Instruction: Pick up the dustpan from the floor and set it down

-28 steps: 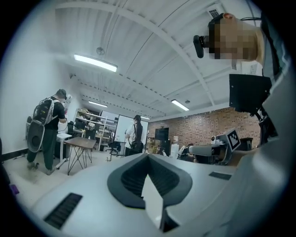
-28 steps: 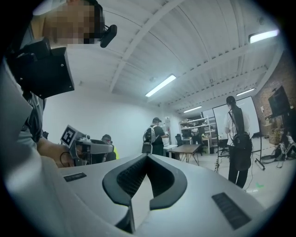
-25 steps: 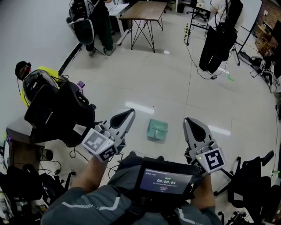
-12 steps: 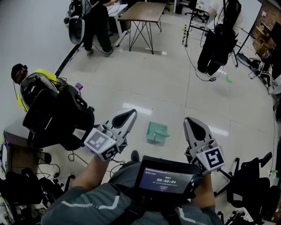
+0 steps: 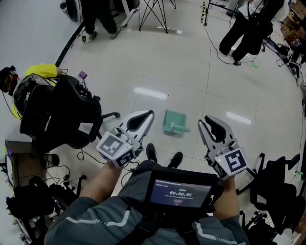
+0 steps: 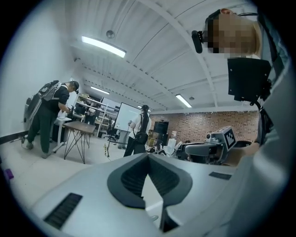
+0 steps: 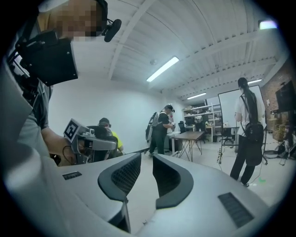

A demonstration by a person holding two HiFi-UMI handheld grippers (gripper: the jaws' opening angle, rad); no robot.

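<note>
A teal-green dustpan [image 5: 172, 122] lies flat on the pale floor, just ahead of my shoes [image 5: 162, 155]. In the head view it sits between the two grippers and touches neither. My left gripper [image 5: 149, 114] is to its left; its jaws meet at the tips [image 6: 148, 156] and hold nothing. To the dustpan's right, my right gripper [image 5: 209, 122] has its jaws opening, with a narrow gap [image 7: 147, 158] and nothing in it. Neither gripper view shows the dustpan.
A black office chair [image 5: 62, 117] stands at the left beside a seated person in yellow [image 5: 40, 72]. Another dark chair [image 5: 277, 189] is at the right. People stand at the far side [image 5: 248, 28], near table legs [image 5: 153, 12]. Cables lie on the floor at lower left [image 5: 62, 184].
Both grippers have sunk toward the floor and now flank the dustpan more closely. The right gripper's jaws have parted. My shoes have come into view.
</note>
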